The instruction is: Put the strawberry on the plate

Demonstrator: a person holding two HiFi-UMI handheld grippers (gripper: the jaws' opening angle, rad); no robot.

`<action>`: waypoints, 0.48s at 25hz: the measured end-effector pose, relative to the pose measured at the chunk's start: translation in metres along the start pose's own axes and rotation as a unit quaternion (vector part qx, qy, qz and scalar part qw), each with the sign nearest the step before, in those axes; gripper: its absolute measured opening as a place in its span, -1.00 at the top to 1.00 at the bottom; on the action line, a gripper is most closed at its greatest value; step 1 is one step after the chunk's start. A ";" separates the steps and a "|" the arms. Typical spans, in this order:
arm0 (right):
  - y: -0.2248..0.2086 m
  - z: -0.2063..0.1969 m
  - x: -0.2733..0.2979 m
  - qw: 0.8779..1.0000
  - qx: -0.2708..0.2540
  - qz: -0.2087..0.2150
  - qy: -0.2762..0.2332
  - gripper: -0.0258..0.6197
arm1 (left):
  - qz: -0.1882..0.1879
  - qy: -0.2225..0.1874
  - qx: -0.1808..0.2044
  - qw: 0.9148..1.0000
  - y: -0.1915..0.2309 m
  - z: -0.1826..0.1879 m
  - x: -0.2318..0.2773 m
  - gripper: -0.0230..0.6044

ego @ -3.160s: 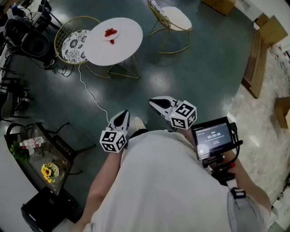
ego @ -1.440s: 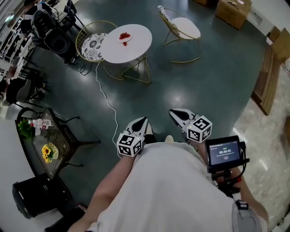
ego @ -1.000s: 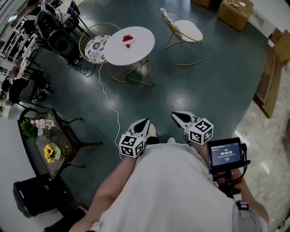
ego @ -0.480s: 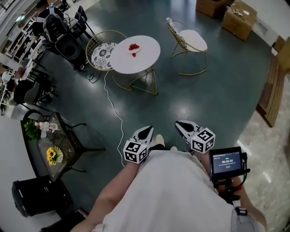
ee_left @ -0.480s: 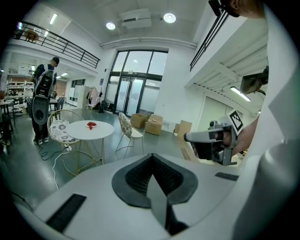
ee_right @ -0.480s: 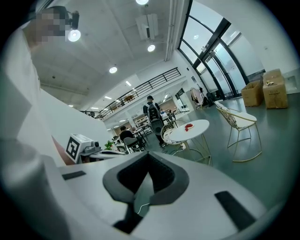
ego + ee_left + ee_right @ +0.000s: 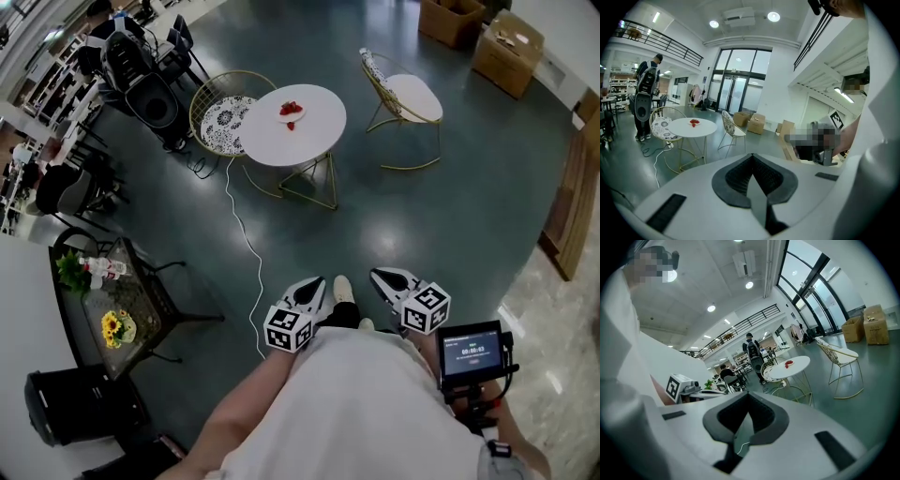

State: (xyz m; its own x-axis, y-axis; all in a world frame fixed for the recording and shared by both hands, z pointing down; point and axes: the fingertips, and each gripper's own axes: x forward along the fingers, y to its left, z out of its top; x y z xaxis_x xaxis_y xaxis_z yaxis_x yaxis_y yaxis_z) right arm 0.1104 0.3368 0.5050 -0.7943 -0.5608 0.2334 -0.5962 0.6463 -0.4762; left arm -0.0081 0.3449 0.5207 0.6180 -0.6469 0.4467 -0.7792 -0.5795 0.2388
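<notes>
Nearest, two grippers sit close to the person's white shirt. The left gripper [image 7: 313, 284] has its jaws pressed together on nothing, and the right gripper [image 7: 379, 275] matches it, jaws together and empty. One small lit screen [image 7: 468, 350] sits by the right hand.

Further out on the dark green floor, one thin white cable [image 7: 249, 255] snakes toward the far side. At the left stands one black side table [image 7: 141, 302] with yellow flowers.

Far ahead is one round white table on gold legs [image 7: 314, 136]. It carries one small white plate [image 7: 282, 116] with a red heap too small to count. One loose red strawberry [image 7: 291, 125] lies on the tabletop just beside the plate's near edge.

Two gold wire chairs flank the table. The patterned-cushion chair [image 7: 223, 122] is on the left and the white-cushion chair [image 7: 412, 94] on the right. Two cardboard boxes [image 7: 512, 39] rest farthest right.

Only the head view gives the flowers and both grippers at once. Only the gripper views show one standing person with a backpack [image 7: 647, 79] beyond the table. The tall glass doors [image 7: 736, 89] appear there too.
</notes>
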 end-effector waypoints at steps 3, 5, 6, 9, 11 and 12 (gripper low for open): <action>-0.013 0.005 0.008 1.000 0.003 -0.004 0.002 0.90 | -0.004 0.004 -0.001 1.000 0.008 0.003 0.012 0.91; -0.020 0.008 0.014 1.000 0.005 -0.007 0.002 0.90 | -0.007 0.006 -0.001 1.000 0.015 0.007 0.020 0.91; -0.023 0.011 0.017 1.000 0.006 -0.008 0.003 0.90 | -0.008 0.007 0.000 1.000 0.019 0.010 0.024 0.91; -0.037 0.022 0.028 1.000 0.008 -0.013 0.003 0.90 | -0.012 0.006 0.001 1.000 0.032 0.024 0.039 0.91; -0.051 0.031 0.039 1.000 0.008 -0.015 0.002 0.90 | -0.015 0.005 0.002 1.000 0.045 0.034 0.055 0.91; -0.058 0.035 0.046 1.000 0.008 -0.016 0.002 0.90 | -0.017 0.005 0.003 1.000 0.051 0.039 0.063 0.91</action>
State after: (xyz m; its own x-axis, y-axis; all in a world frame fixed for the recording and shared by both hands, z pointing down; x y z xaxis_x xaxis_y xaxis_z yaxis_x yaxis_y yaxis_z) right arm 0.1127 0.2556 0.5141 -0.7749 -0.5794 0.2524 -0.6200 0.6193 -0.4817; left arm -0.0048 0.2552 0.5272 0.6428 -0.6225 0.4464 -0.7574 -0.6036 0.2489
